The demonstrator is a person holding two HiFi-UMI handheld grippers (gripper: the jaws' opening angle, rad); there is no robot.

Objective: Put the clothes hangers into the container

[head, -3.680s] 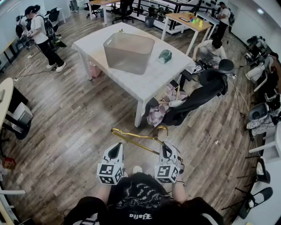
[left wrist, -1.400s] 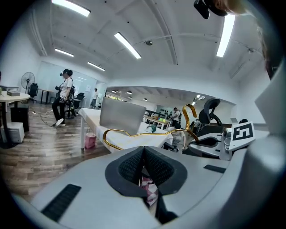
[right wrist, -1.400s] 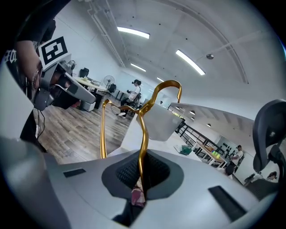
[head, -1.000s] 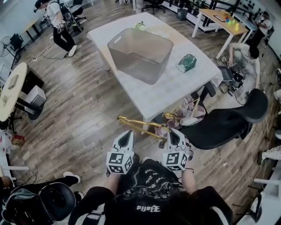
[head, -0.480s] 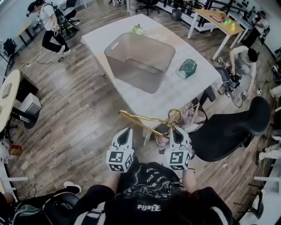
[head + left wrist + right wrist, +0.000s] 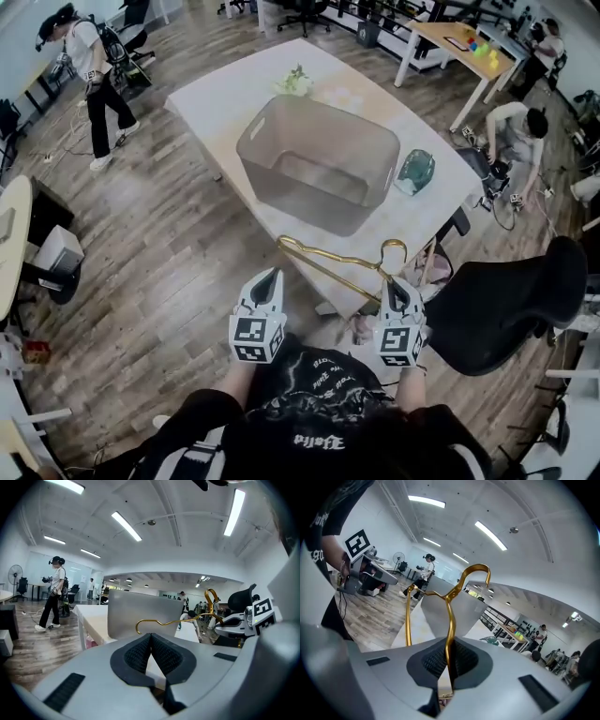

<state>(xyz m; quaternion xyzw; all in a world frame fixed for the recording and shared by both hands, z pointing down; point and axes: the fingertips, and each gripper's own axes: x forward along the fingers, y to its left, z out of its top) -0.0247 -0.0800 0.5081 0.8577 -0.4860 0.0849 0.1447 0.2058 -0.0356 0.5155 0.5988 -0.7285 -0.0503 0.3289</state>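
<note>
A gold metal clothes hanger (image 6: 336, 259) hangs in the air at the near edge of the white table (image 6: 242, 97). My right gripper (image 6: 394, 288) is shut on one end of it, near its hook. In the right gripper view the gold hanger (image 6: 450, 620) runs up between the shut pads, hook on top. The grey see-through container (image 6: 321, 161) stands on the table just beyond the hanger. My left gripper (image 6: 272, 278) is shut with nothing in it, left of the hanger. From the left gripper view the hanger (image 6: 173, 619) shows in front of the container (image 6: 140, 616).
A green object (image 6: 414, 172) lies on the table right of the container, and a small plant (image 6: 294, 82) stands at its far edge. A black office chair (image 6: 520, 300) is at my right. People stand and crouch around the room. Clothes lie under the table's corner.
I have walked up to the table; the container now sits much closer. The hanger stayed in my right gripper and has risen to the table's near edge.
</note>
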